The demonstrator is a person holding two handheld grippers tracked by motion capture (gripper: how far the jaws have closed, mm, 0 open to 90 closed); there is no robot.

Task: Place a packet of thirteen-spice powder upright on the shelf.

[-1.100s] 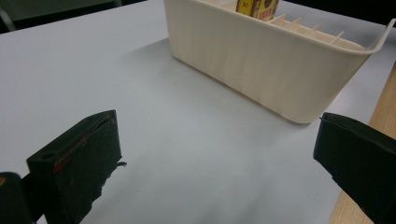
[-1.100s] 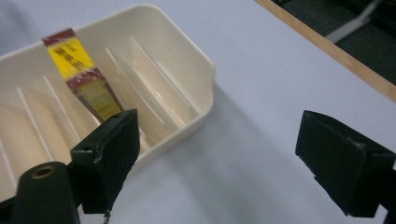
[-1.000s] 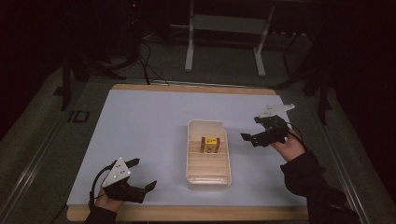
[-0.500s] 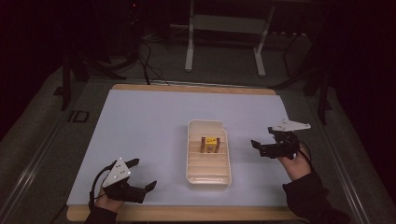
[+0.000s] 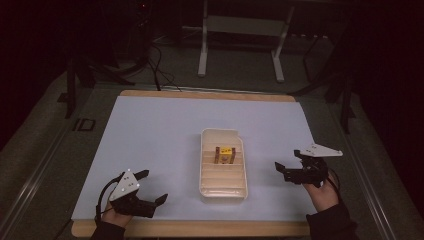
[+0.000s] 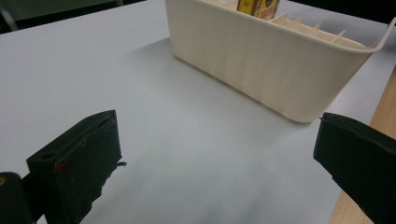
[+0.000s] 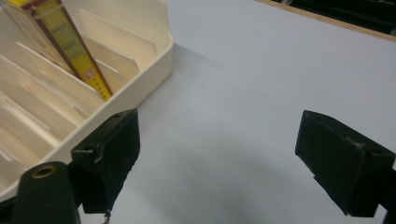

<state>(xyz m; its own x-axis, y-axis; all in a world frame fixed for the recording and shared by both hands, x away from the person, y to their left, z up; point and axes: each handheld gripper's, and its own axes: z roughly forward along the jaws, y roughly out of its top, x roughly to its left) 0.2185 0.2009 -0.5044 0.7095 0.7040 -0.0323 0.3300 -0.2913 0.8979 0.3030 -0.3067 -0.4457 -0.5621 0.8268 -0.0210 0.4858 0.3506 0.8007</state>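
Observation:
A cream slotted bin (image 5: 223, 186) stands in the middle of the white mat. One small yellow and brown box (image 5: 225, 154) stands upright in a slot toward its far end. My left gripper (image 5: 152, 186) rests low at the near left, open and holding nothing, its jaws pointing at the bin's long wall (image 6: 261, 65); the box's top (image 6: 257, 5) peeks over the rim. Right of the bin, my right gripper (image 5: 281, 171) is open and holds nothing. In the right gripper view (image 7: 222, 128) the bin's corner (image 7: 144, 70) and the box (image 7: 70, 42) lie just beyond the left jaw.
The white mat (image 5: 150, 135) covers a wooden table whose bare front edge (image 5: 200, 229) runs close behind both hands. Dark floor, cables and metal stand legs (image 5: 202, 45) lie beyond the far edge. Open mat lies left of the bin and at the far side.
My right gripper has drawn back from beside the bin's far end toward the person and slightly outward, staying open. The left gripper, bin and box have not moved.

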